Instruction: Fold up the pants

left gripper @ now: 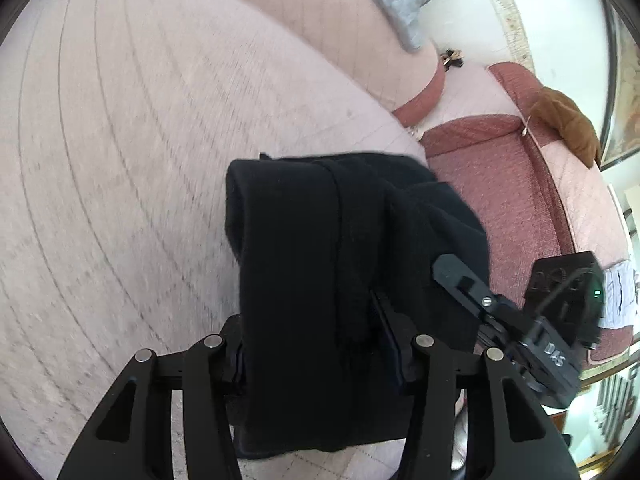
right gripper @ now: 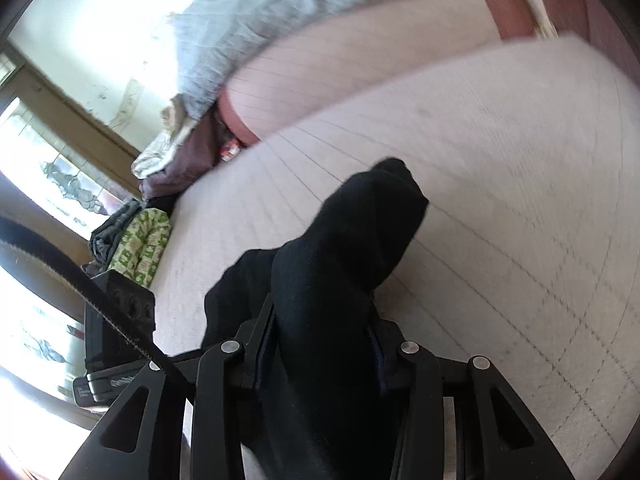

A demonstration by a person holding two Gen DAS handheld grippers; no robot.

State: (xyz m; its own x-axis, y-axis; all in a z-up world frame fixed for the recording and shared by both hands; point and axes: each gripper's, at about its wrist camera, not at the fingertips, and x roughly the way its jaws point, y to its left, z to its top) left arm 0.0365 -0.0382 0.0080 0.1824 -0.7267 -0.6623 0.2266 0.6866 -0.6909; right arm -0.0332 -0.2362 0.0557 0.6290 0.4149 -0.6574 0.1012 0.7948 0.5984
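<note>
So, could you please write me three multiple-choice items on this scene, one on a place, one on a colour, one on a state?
1. Where does the brown garment lie?
A. on the red sofa's back
B. on the floor
C. between the left gripper's fingers

2. What colour are the pants?
A. grey
B. black
C. green

3. How is the left gripper?
A. open, empty
B. out of view
C. shut on the pants

Answers: 1 A, it drapes the sofa top at right; 2 B, the cloth is black in both views; 3 C, both pads press the black fabric.
</note>
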